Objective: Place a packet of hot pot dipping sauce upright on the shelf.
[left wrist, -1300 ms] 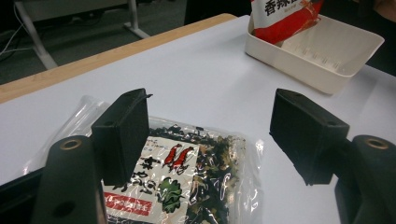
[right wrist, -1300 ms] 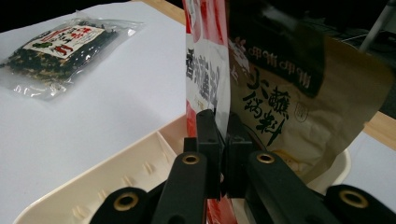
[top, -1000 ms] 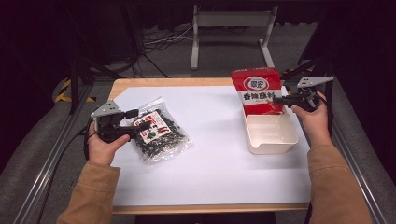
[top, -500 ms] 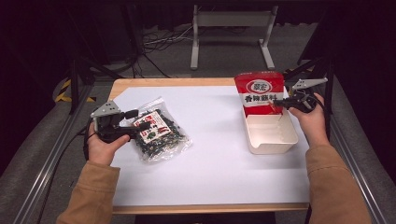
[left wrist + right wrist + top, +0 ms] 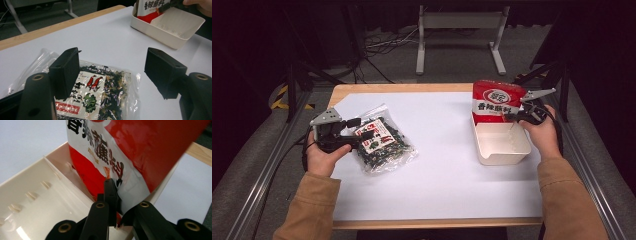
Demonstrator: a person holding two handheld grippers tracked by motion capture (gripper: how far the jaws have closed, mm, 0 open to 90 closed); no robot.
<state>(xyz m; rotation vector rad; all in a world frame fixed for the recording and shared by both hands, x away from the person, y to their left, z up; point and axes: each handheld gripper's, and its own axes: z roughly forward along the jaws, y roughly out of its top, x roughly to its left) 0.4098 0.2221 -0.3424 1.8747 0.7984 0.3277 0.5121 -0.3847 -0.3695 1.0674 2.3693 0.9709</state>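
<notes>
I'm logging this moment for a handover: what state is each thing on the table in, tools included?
Red pouch: upright in the far end of the tray, pinched at its edge.
White tray: on the table, bare in front of the pouch.
Clear bag of dark dried food: flat on the table, sealed.
Left tool: open, jaws above the bag.
Right tool: shut on the red pouch.
</notes>
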